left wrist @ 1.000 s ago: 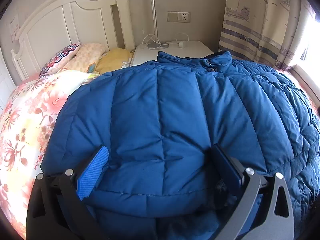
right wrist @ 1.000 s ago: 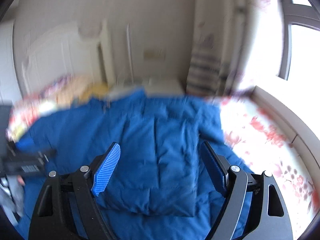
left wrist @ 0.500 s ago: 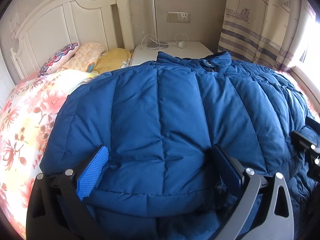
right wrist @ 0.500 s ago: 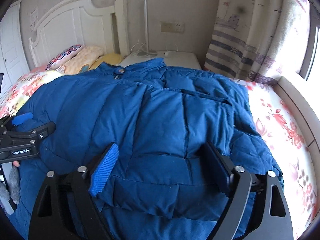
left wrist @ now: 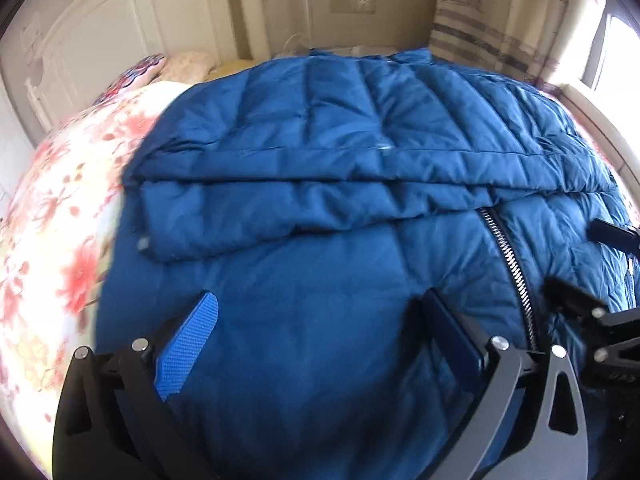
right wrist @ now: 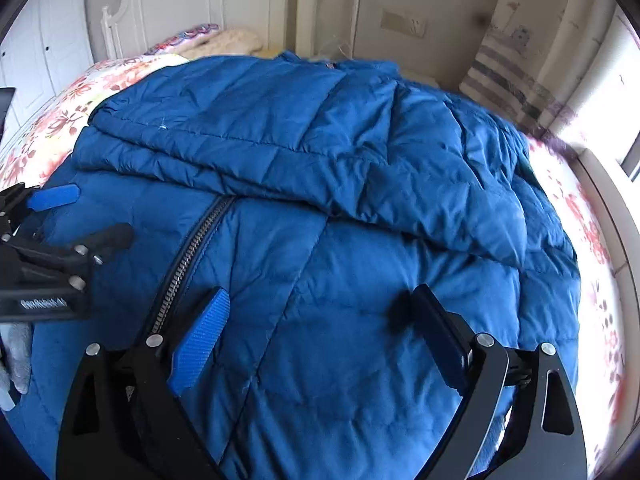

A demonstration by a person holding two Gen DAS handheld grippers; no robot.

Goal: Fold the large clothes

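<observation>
Tongs both wide, nothing pinched — left gripper and right gripper hover side by side over the near half of the jacket; right jaws have just been opening, only fabric below. Ahead of both, a folded flap now lies across the jacket, zipper exposed between them. Sleeve fold looks released; next fold pending on the bed.

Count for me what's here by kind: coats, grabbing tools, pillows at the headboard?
Blue puffer coat: 1
Handheld grippers: 2, the left gripper and the right gripper
Pillows: at least 2; more may be hidden
Total: 5
</observation>
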